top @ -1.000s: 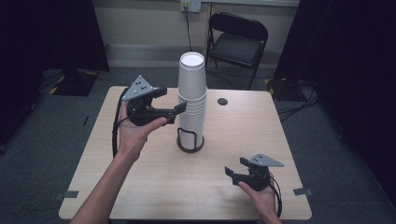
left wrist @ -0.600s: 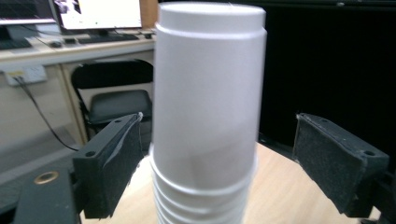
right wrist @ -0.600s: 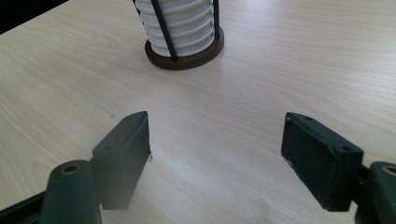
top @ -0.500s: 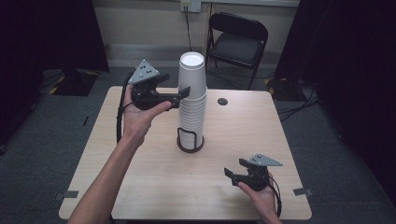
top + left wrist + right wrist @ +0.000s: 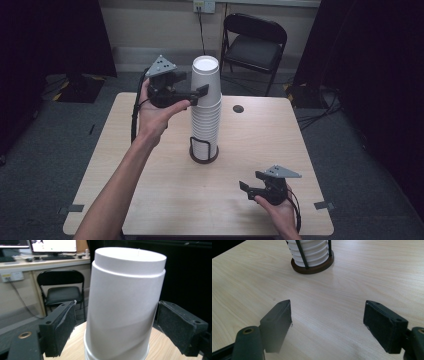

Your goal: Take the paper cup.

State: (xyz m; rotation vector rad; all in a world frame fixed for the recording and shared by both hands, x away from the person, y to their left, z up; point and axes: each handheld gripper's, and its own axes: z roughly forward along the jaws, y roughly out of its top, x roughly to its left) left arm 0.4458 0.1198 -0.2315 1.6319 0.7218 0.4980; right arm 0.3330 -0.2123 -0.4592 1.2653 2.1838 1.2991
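Jaws of left hand-held gripper (image 5: 117, 327) flank top cup (image 5: 127, 305) (untouched).

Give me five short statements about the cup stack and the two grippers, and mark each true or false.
1. The left gripper has its jaws on either side of the top cup of the stack. True.
2. The left jaws are already squeezed tight on the cup. False: gaps show on both sides in the left gripper view.
3. The cups stand upside down in a round holder with black wire uprights. True.
4. The right gripper holds a cup. False: its open jaws hold nothing, low over the table.
5. The stack lies on its side. False: it stands upright.
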